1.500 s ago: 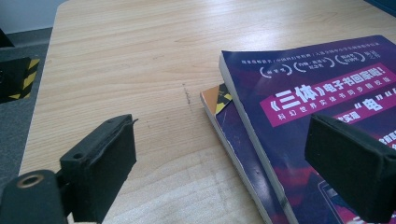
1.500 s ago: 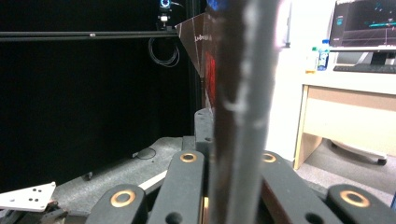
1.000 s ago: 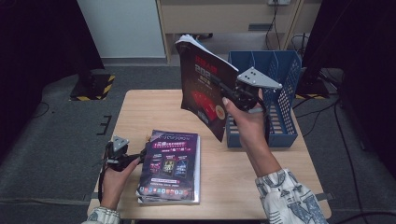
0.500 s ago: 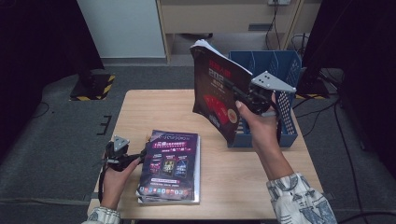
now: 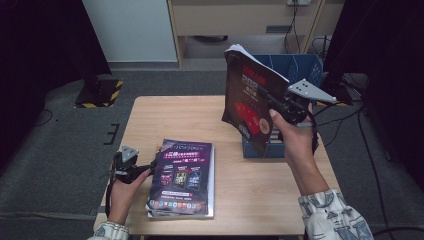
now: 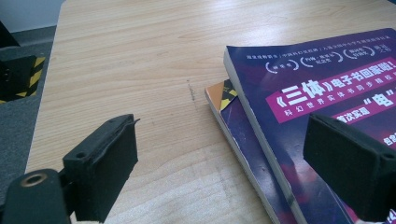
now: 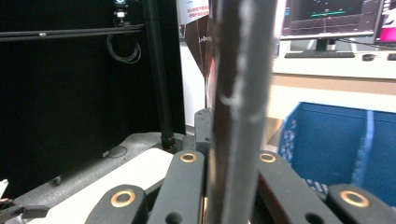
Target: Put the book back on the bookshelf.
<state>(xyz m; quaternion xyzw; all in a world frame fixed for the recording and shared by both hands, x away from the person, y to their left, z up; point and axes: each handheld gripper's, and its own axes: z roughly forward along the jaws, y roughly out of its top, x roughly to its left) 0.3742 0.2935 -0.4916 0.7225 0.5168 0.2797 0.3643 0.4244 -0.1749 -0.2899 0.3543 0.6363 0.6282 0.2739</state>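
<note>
Above the blue crate (image 5: 301, 70), the right gripper (image 5: 280, 106) is clamped tight on a red-covered book (image 5: 248, 102) held upright; it looks floppy and fairly heavy, best gripped near the spine. Left gripper (image 5: 150, 166) gapes, holding nothing, beside the purple stack (image 5: 183, 176).

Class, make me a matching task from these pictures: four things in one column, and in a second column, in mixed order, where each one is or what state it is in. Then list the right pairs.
Things
1. red and black book
2. purple book
3. blue crate
4. left gripper

Places or states
A. standing at the table's far right edge
B. jaws open, at the edge of the stack of books
C. held upright in the air, clamped by the right gripper
D. lying flat on top of the stack

Pairs: 1-C, 2-D, 3-A, 4-B
</note>
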